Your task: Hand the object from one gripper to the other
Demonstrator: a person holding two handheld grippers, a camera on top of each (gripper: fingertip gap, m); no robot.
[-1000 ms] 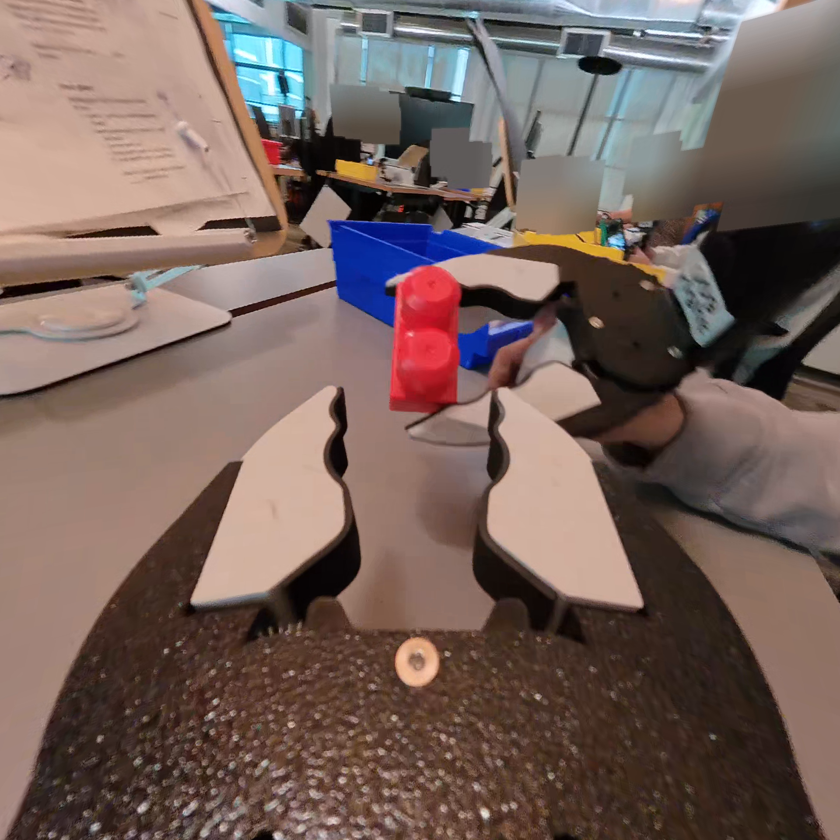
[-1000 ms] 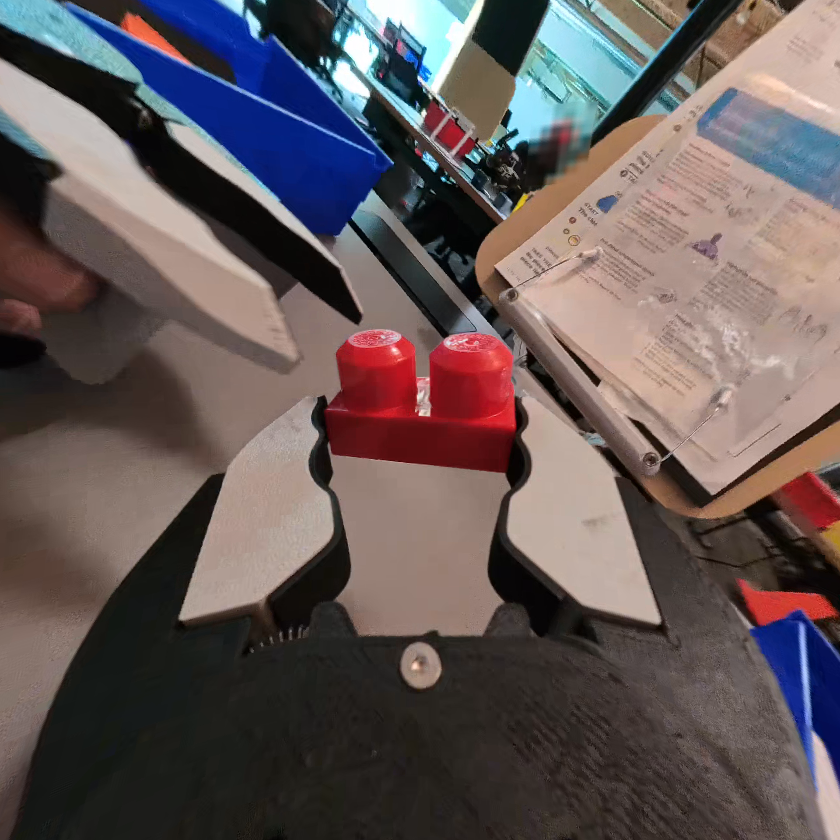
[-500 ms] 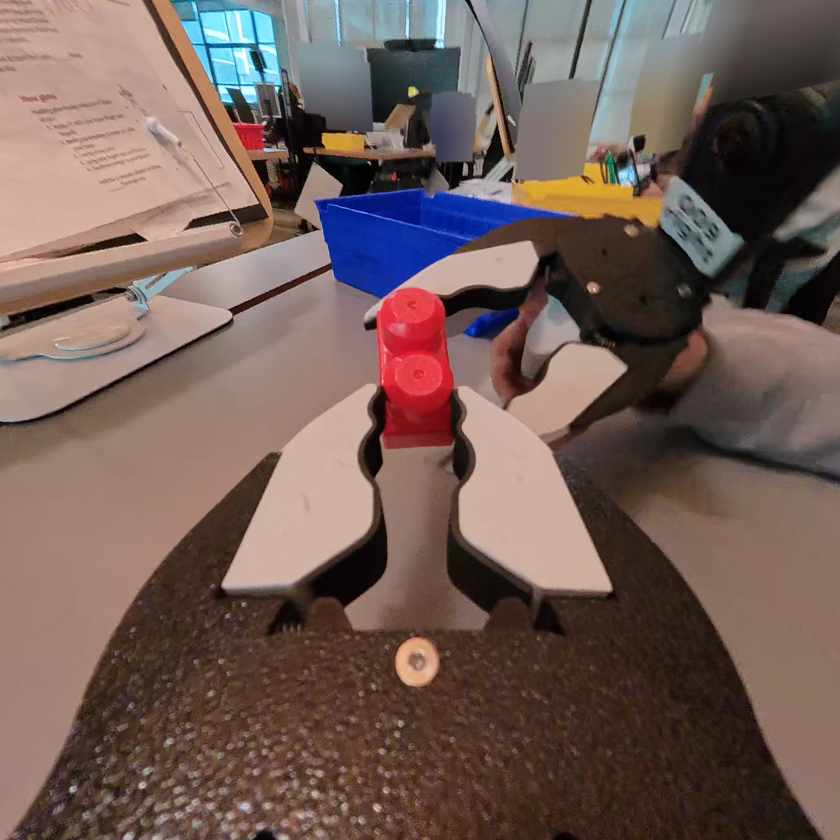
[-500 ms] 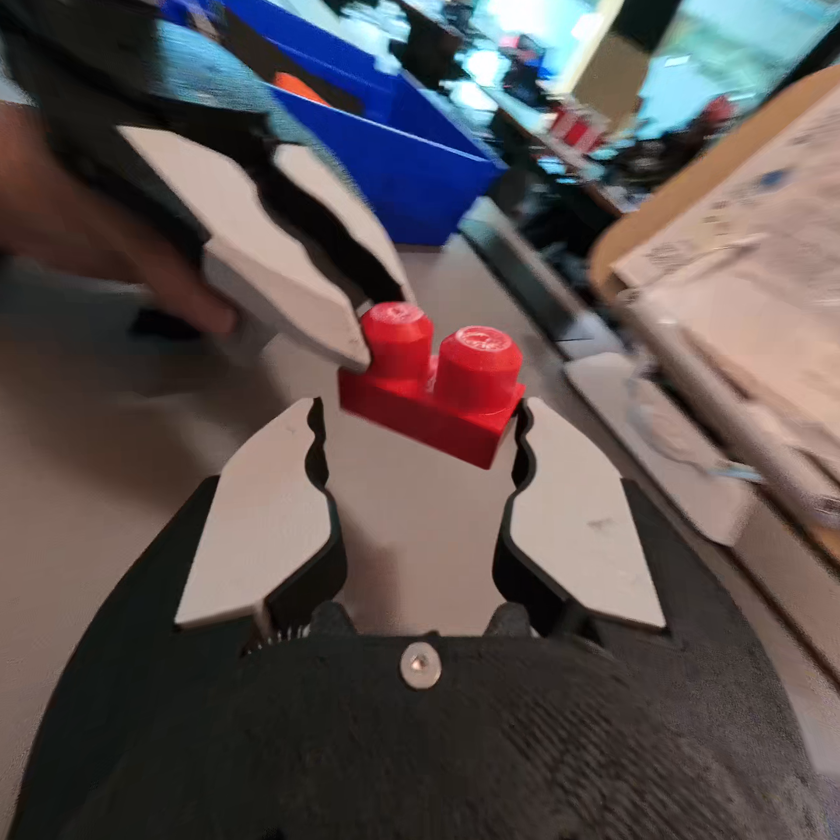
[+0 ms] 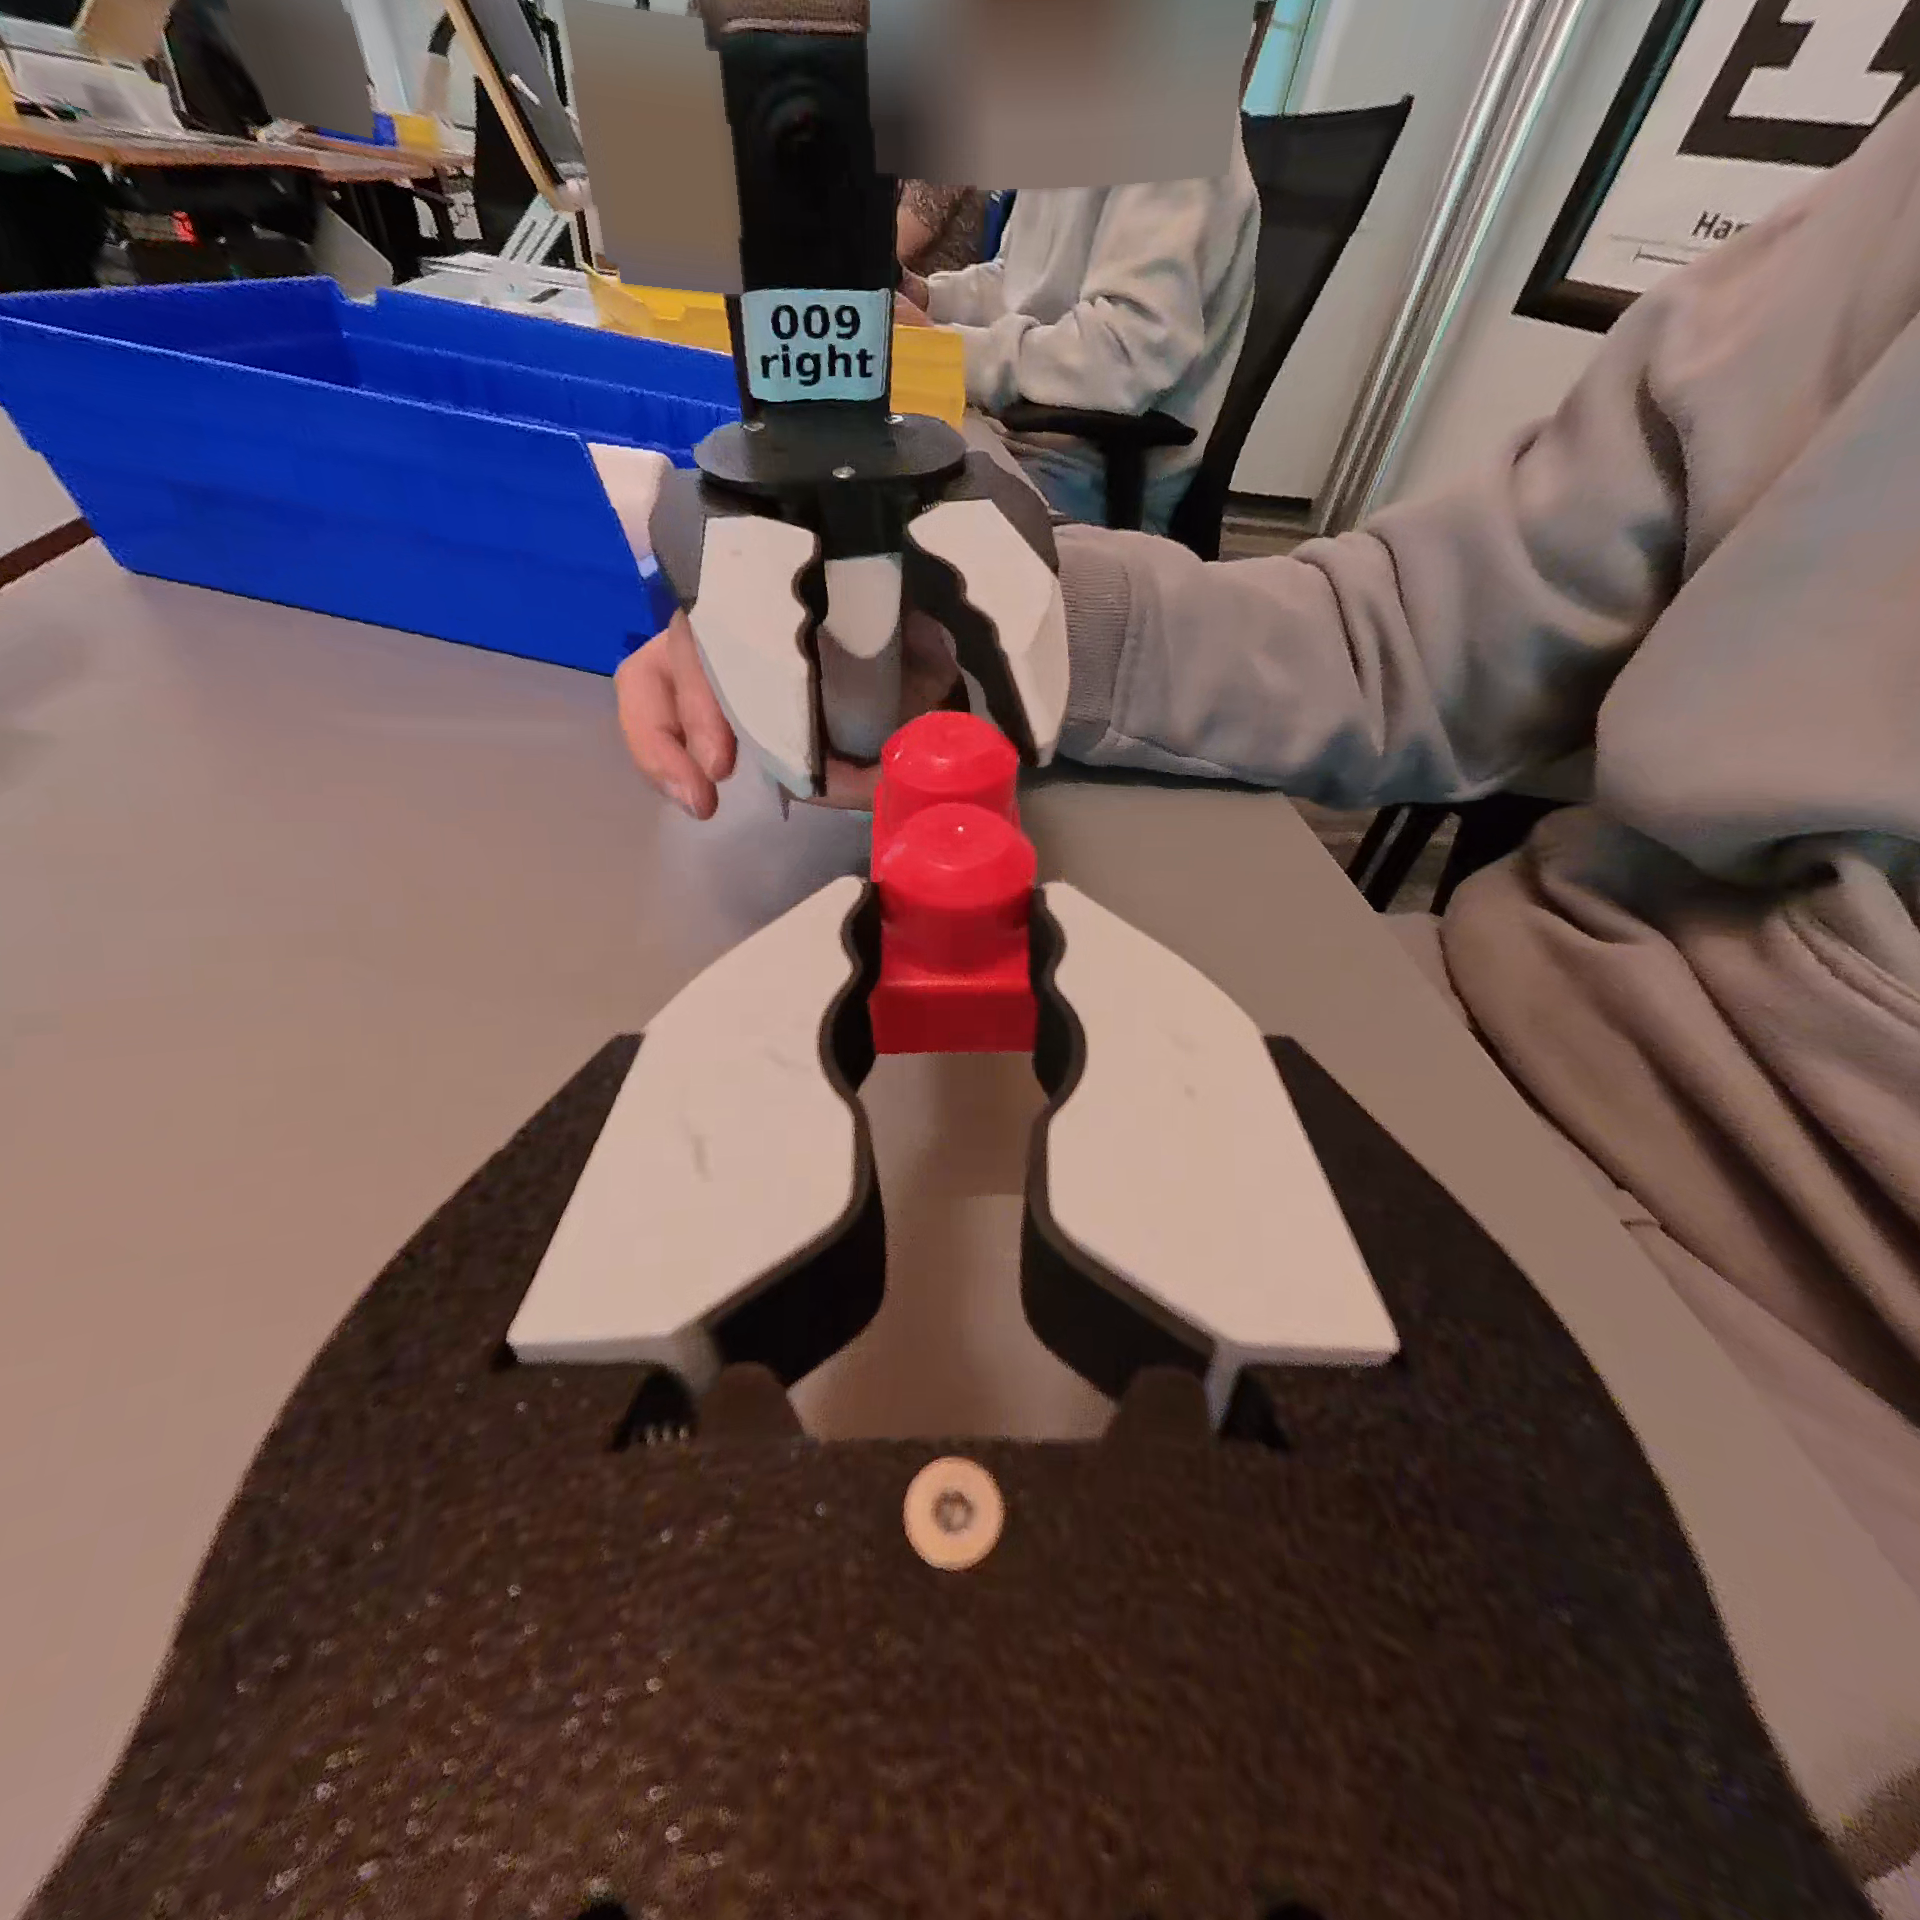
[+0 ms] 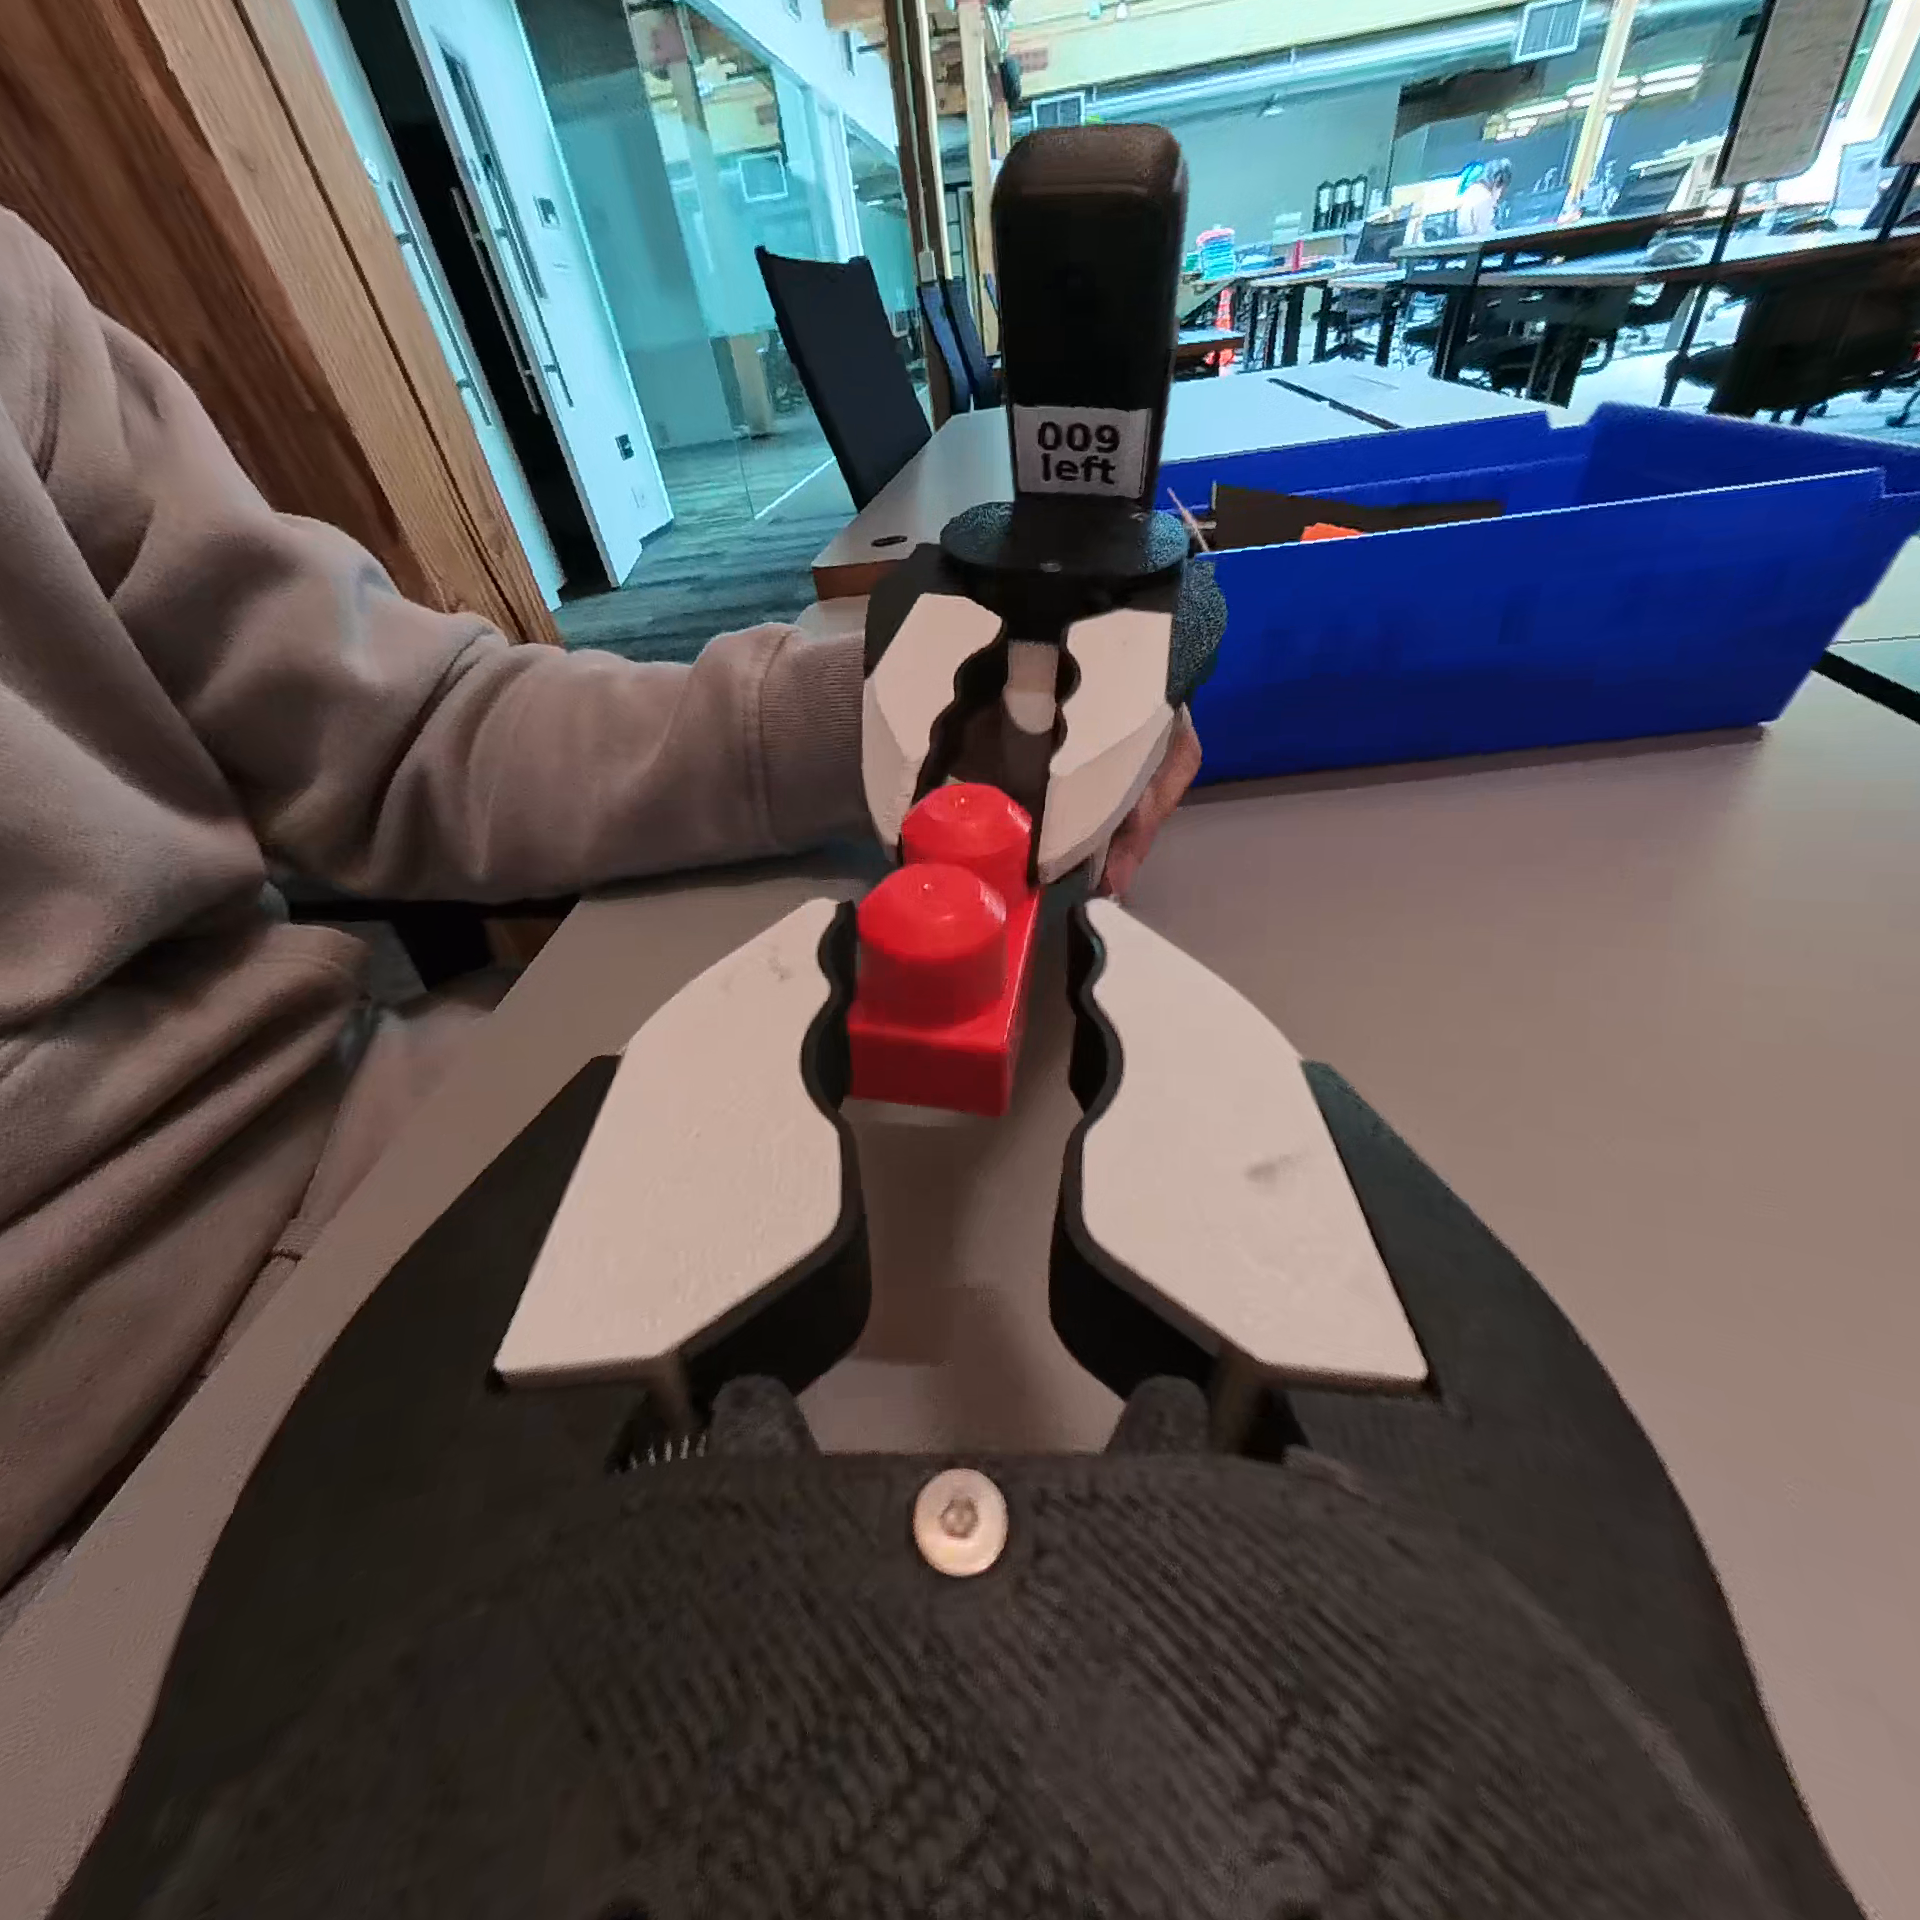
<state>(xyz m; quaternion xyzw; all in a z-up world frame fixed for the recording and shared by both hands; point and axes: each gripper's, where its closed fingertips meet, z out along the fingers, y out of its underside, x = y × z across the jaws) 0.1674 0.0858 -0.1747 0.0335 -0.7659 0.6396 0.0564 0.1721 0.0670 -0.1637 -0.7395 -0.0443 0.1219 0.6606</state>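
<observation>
A red two-stud brick is clamped by its near end between the fingers of my left gripper, a little above the grey table. My right gripper faces it head-on, fingers apart around the brick's far stud. In the right wrist view the brick lies between my right gripper's fingers: the left finger is against it, and a gap shows at the right finger. The left gripper is shut on the far end.
A blue bin stands on the table behind the grippers; it also shows in the right wrist view. A yellow bin sits behind it. A grey sleeve reaches in from the right. The table edge runs close by. My two grippers' fingertips are within a few centimetres of each other.
The brick has passed from the right gripper to the left: the left shut on it and the right opened. Both grippers then swung round to face each other head-on.
</observation>
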